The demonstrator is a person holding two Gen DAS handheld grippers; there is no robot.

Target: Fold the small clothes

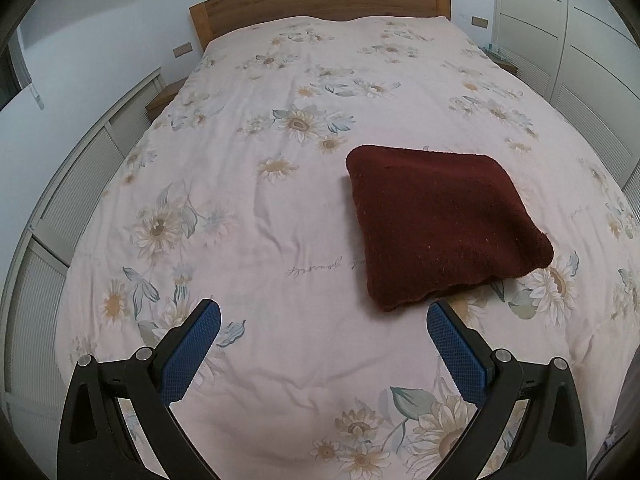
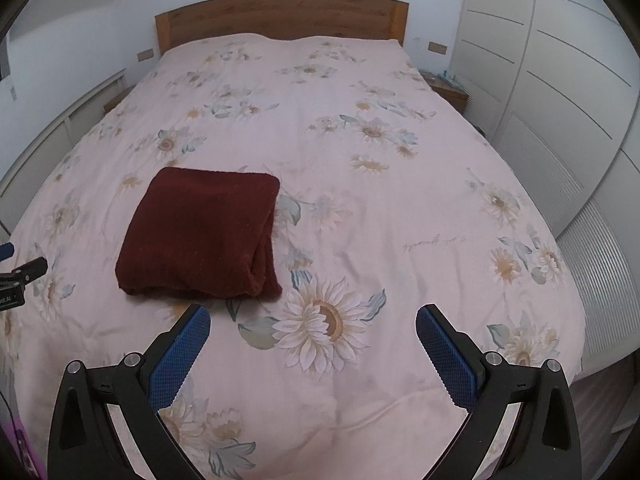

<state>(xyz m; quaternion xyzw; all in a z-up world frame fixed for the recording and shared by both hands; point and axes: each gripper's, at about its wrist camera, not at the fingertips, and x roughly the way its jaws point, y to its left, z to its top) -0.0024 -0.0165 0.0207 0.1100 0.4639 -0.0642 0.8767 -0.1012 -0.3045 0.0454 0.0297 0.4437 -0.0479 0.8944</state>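
The left gripper (image 1: 324,312) hangs above the near part of the bed with its blue-padded fingers (image 1: 192,354) spread wide and nothing between them; the right gripper (image 2: 313,314) hangs the same way, fingers (image 2: 448,354) wide apart and empty. The only writing in reach is a line of cursive script (image 1: 316,268) printed on the cover (image 1: 280,200), seen upside down and too faint to read; the right view shows a second such line (image 2: 434,243), equally unreadable. At the left edge of the right view, part of the left gripper's black body carries a small white label, cut off by the frame. The garment (image 1: 444,224), a dark red knit folded into a thick rectangle, lies flat on the cover. From the left gripper it sits ahead and to the right, its near edge just beyond the right fingertip. From the right gripper the same garment (image 2: 202,236) sits ahead and to the left, its near edge just past the left fingertip, its layered fold showing on the right side. Neither gripper touches it. The cover is pale pink with printed sunflowers and lightly wrinkled. Beyond it stands a wooden headboard (image 1: 320,4), with white wardrobe doors (image 2: 560,80) on the right and slatted white panels (image 1: 60,208) on the left. Nothing lies between the grippers and the garment.
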